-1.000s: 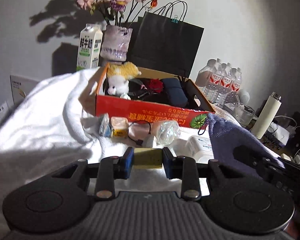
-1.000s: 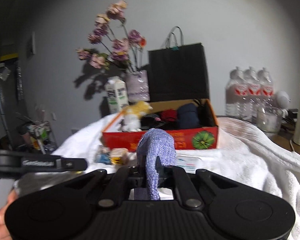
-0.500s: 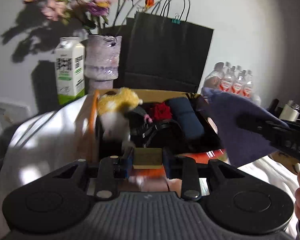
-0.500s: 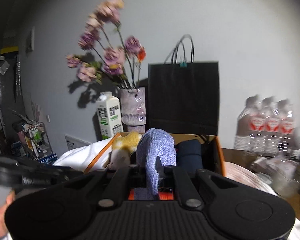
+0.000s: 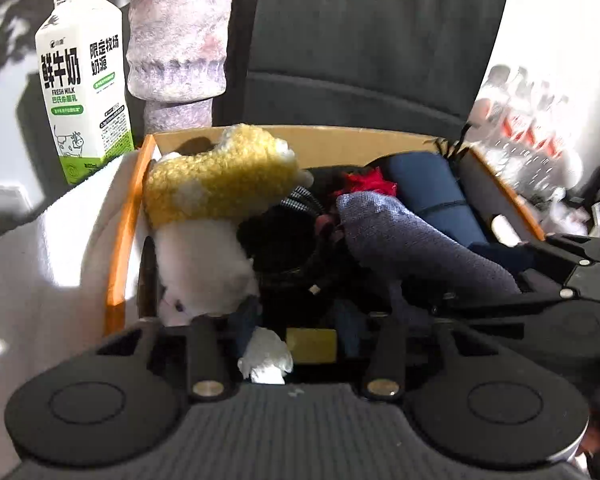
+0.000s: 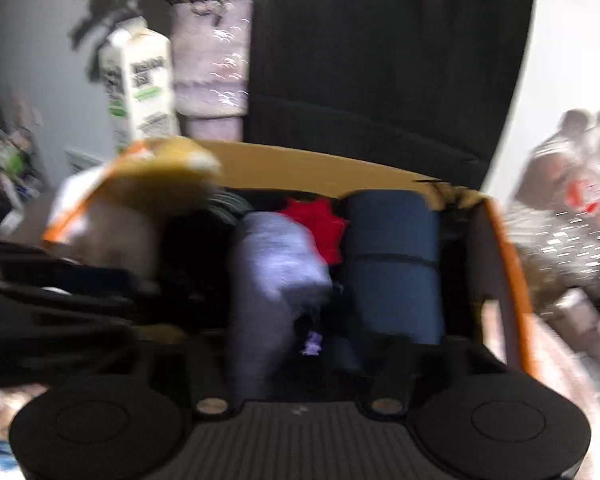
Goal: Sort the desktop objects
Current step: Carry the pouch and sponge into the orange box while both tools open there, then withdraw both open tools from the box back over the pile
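Both grippers are over the cardboard box (image 5: pixel 128 216), jaws just opened. The left gripper (image 5: pixel 300 340) stands wide around the yellow block (image 5: pixel 311 345), which shows between the fingers without contact. The right gripper (image 6: pixel 300 344) is wide; the purple cloth (image 6: pixel 276 276) lies between its fingers at 12 o'clock, inside the box. Both deposits appear nearly complete; whether desk items remain cannot be told.

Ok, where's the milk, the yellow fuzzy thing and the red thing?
Milk carton (image 5: pixel 86 80): left wrist view, on its white front with the big letters.
Yellow fuzzy thing (image 5: pixel 220 176): left wrist view, middle of the fluffy yellow part.
Red thing (image 6: pixel 320 224): right wrist view, centre of the spiky red shape in the box.
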`<state>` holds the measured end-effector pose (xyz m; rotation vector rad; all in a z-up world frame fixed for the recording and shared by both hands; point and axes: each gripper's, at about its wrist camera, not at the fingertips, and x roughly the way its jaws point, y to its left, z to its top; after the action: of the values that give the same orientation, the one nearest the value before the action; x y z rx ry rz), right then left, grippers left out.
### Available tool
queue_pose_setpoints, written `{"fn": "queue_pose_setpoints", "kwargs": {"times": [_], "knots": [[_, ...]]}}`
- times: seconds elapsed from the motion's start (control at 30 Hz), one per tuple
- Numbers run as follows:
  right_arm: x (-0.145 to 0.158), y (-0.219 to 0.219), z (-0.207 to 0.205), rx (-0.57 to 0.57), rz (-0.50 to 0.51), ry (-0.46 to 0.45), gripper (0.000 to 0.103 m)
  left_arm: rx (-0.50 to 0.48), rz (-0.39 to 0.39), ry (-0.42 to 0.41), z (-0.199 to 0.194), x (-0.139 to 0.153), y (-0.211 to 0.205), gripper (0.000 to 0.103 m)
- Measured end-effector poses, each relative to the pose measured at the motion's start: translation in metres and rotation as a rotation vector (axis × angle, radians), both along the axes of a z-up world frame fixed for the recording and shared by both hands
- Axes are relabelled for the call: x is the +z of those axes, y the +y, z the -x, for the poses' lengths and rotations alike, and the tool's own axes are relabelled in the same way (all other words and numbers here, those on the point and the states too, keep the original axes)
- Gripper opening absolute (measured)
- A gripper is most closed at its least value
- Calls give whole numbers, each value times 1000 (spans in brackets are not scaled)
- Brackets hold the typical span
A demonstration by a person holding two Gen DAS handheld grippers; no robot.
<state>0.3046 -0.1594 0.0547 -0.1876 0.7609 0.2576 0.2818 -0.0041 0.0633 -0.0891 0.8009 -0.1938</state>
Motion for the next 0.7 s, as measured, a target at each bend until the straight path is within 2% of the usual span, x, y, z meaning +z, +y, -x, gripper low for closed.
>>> {"fn": "queue_pose_setpoints", "kwargs": {"times": [0.03, 0.1, 0.17, 0.27, 0.4, 0.5, 0.7], "knots": [[3, -5, 5, -3, -4, -28, 76, 5, 11, -10, 3, 4, 3, 61], [13, -14, 12, 1, -35, -43, 79, 34, -23, -39, 10, 14, 2, 83], [24, -23, 20, -17, -57, -52, 82, 56, -67, -90, 21, 27, -1, 91], [37, -28, 34, -34, -46, -77, 85, 79, -85, -118, 34, 43, -5, 102], [48, -28, 52, -45, -3, -91, 85, 151, -165, -117, 51, 56, -11, 103], [55, -35, 69, -44, -15, -96, 85, 192, -212, -121, 75, 61, -13, 103], [67, -42, 124, -34, -77, -119, 90, 135, -205, -156, 136, 63, -19, 103]]}}
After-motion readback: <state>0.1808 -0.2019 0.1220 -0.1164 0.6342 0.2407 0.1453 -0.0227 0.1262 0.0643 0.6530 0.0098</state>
